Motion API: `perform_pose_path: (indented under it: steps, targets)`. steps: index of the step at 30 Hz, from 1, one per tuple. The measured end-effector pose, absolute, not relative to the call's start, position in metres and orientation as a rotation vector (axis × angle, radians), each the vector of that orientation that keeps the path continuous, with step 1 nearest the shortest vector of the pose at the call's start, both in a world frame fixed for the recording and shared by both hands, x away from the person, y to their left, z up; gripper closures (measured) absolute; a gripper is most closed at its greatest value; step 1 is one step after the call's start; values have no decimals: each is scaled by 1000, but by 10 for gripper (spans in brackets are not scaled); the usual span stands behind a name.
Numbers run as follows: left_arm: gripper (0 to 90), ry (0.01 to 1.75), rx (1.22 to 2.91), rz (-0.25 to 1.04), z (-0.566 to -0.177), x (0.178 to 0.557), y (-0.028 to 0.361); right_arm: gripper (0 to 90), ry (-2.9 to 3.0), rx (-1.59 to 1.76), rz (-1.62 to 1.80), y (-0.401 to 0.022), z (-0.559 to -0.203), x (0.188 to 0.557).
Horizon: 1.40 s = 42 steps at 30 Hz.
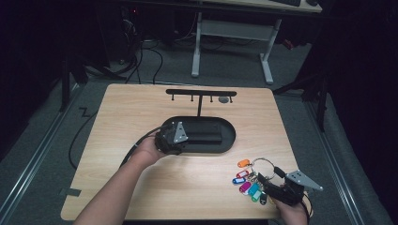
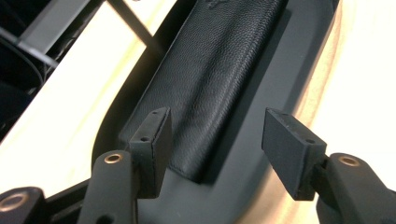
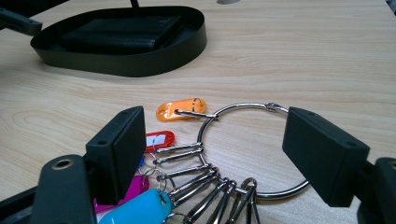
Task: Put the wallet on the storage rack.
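Left gripper [image 2: 215, 149] fingers open over wallet [image 2: 210, 79] (parked in tray [image 2: 303, 60]); right gripper [image 3: 215, 154] fingers open, straddling key ring [image 3: 247, 140] for pickup.

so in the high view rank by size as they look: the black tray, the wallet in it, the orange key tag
1. black tray, largest.
2. wallet, partly hidden behind the left tool, yet plainly smaller than the tray.
3. orange key tag, smallest.

**Where the three cameras look**

The high view looks forward and down on the whole table [image 1: 141, 108]. The left gripper view sits very near above the black tray [image 2: 299, 60], looking along it. The right gripper view looks low across the table, over the key ring [image 3: 243, 140], and also shows that tray behind.
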<state>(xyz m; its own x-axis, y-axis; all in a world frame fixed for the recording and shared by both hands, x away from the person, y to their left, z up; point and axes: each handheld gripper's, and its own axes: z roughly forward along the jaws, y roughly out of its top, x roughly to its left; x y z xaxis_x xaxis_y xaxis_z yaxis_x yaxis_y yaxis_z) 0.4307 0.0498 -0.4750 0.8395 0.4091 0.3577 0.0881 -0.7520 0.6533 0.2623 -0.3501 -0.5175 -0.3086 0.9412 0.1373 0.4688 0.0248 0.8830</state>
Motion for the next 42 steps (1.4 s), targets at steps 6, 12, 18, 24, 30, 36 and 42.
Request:
perform_pose_path:
  steps: [6,12,18,24,30,36,42]
  targets:
    - [437,406,2312,649,-486,405,67,223,1810,1431,1231,-351,-518,263]
    - [442,463,2261,631,-494,384,83,225,1815,1429,1225,-351,-518,264]
    - [444,538,2222,606,-503,369,100,225,1820,1431,1228,-350,-518,264]
    - [445,623,2180,552,-508,354,119,225,1824,1430,1228,-351,-518,265]
    - [448,695,2136,503,-513,334,138,233,1835,1413,1226,-351,-518,265]
    - [447,781,2095,422,-522,317,154,235,1837,1417,1227,-348,-517,265]
    - [421,788,2105,408,-521,320,161,232,1872,1379,1156,-339,-512,268]
